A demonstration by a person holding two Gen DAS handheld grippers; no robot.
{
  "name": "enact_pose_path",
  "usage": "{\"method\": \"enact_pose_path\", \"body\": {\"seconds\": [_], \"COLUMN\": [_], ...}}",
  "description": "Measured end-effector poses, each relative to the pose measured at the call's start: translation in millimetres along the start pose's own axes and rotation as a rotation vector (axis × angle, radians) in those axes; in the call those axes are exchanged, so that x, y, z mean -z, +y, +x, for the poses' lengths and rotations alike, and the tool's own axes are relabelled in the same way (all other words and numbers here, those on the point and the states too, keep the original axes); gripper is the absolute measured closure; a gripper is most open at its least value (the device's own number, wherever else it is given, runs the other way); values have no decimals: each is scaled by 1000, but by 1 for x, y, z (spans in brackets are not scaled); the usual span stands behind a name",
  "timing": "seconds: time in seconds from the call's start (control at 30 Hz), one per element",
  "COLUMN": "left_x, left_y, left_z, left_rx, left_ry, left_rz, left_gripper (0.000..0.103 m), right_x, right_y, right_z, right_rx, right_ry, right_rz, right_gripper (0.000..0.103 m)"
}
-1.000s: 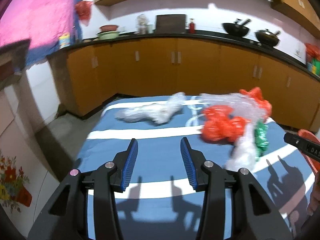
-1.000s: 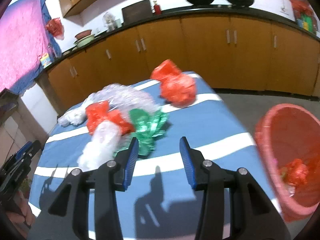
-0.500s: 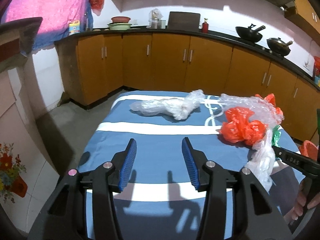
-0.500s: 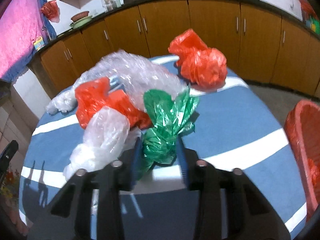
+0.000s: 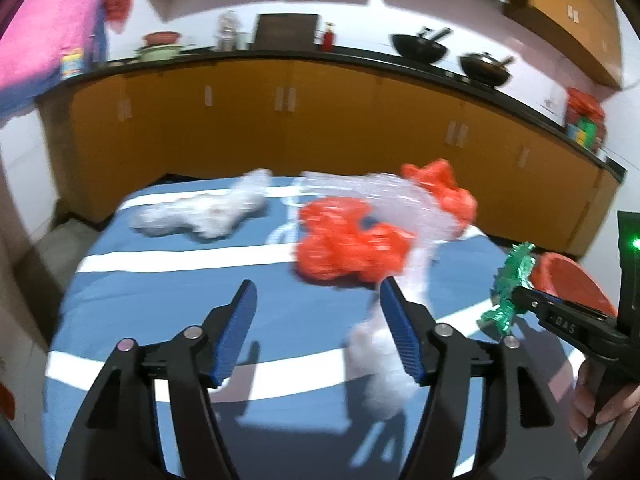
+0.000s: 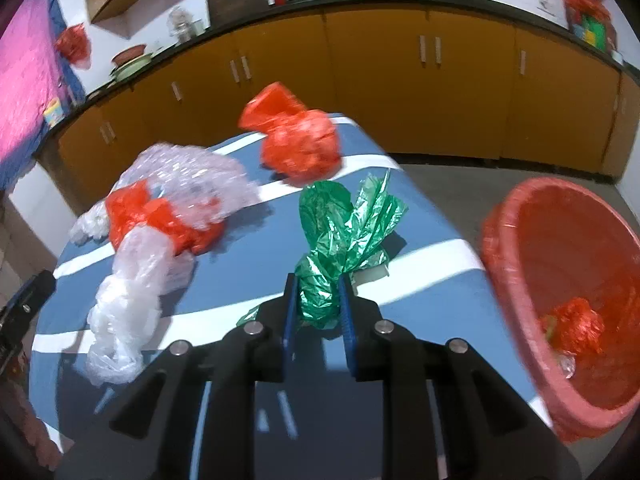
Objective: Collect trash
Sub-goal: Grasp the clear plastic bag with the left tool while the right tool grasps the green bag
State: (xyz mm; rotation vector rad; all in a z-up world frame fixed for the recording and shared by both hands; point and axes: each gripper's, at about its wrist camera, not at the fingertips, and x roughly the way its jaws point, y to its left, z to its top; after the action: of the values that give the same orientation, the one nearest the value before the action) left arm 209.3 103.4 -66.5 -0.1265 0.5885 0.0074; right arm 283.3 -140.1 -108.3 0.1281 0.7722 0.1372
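Since half a second ago our right gripper (image 6: 318, 312) has lifted the green bag (image 6: 344, 236), pinched upright between its pads, clear of the worktop (image 6: 420, 216), with the red basket (image 6: 516, 216) just rightward; our left gripper (image 5: 318, 334) hovers wide, empty.

1. The right claw (image 6: 318, 300), open a second ago with the green plastic bag (image 6: 344, 236) lying ahead of it on the worktop (image 6: 420, 216), is now clamped on that bag.
2. The bag has been lifted clear of the worktop, away from the red bag (image 6: 160, 220) it lay beside.
3. The red basket (image 6: 516, 292) now fills more of the right wrist view.
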Motion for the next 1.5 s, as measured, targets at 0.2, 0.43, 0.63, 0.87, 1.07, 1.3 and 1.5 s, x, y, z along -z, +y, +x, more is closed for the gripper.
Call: {"method": "enact_pose_path", "body": {"seconds": [0.2,0.43,0.63,0.87,1.07,1.3,1.5], "left_x": [0,11,12,1,-18,-32,-37], "left_y": [-32,-44,-39,-37,-33,-37,-45], "left_z": [24,49,50,16,-14,-38,-48], "left_rx": [29,17,16,26,29,13,9], "left_ry": [57,164,199,132,57,-4,-26], "left_rz": [65,88,58,62,40,39,50], "left_gripper": [36,40,71,75,75,75,75], "right_x": [-1,-2,0,-4,-9,-11,-12], "right_y": [-18,-33,-41,-39,-36,-36,-42], "right_z": [-18,-34,-45,-63,-83,-107,-127], "right_rx": [12,28,30,6,-17,-26,-24], "right_ry": [-23,-39,-48,-79,-117,-156,-189], "right_rz": [6,12,21,19,15,11,14], "right_gripper": [82,82,82,82,82,82,82]}}
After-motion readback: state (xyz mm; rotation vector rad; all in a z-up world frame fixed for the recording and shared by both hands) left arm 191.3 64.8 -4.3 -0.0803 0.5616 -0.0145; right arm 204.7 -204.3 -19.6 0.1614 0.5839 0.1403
